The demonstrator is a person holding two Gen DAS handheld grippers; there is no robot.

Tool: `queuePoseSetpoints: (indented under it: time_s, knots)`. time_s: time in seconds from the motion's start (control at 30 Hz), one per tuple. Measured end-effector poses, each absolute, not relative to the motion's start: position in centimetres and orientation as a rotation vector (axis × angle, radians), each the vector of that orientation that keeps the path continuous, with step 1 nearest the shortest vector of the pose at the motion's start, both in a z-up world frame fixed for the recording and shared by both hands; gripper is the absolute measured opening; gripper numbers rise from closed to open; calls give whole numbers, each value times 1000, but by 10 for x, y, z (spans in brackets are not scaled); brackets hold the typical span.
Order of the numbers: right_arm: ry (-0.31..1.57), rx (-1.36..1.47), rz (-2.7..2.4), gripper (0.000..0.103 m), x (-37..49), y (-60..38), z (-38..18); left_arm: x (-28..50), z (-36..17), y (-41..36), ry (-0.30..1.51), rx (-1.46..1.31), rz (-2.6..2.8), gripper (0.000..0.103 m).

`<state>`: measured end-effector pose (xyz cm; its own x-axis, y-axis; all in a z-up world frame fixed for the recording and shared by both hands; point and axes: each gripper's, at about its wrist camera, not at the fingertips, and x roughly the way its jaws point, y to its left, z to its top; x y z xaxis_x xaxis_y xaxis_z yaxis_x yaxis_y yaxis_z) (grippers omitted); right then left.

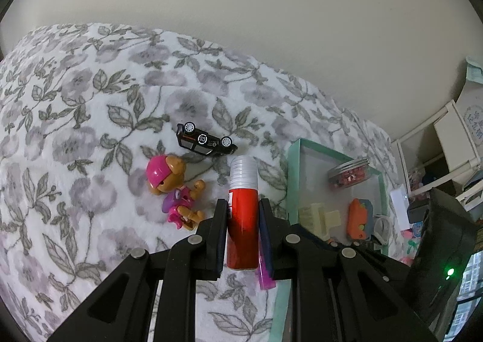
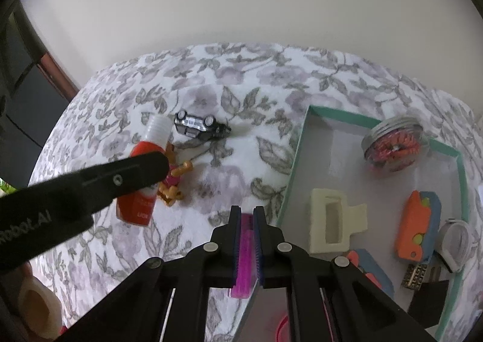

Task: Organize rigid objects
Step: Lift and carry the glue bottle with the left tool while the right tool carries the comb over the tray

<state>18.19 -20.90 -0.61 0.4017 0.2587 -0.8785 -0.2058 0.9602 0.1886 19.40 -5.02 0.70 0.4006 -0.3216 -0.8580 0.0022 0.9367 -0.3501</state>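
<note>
Left gripper (image 1: 243,206) clamps red plastic tube with white ribbed cap (image 1: 243,221) mid-body | right gripper (image 2: 247,215) pinches slim magenta plastic piece (image 2: 243,254) | teal-rimmed tray (image 2: 297,160) at 2 o'clock | tube looks light, stiff, slick: hold the body.

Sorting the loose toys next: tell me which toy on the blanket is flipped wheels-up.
The black toy car, lying on its roof beyond the red tube. The pink-helmeted dog figure beside it has no wheels.
</note>
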Motion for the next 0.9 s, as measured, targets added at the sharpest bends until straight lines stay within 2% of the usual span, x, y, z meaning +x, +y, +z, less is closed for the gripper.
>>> queuePoseSetpoints:
  time_s: [0.6, 0.9]
  knots:
    - [1201, -53, 255, 10, 185, -187, -29, 198, -7, -36, 1183, -346, -169, 21]
    - [1225, -54, 287, 27, 182, -180, -36, 199, -8, -35, 1188, -353, -169, 21]
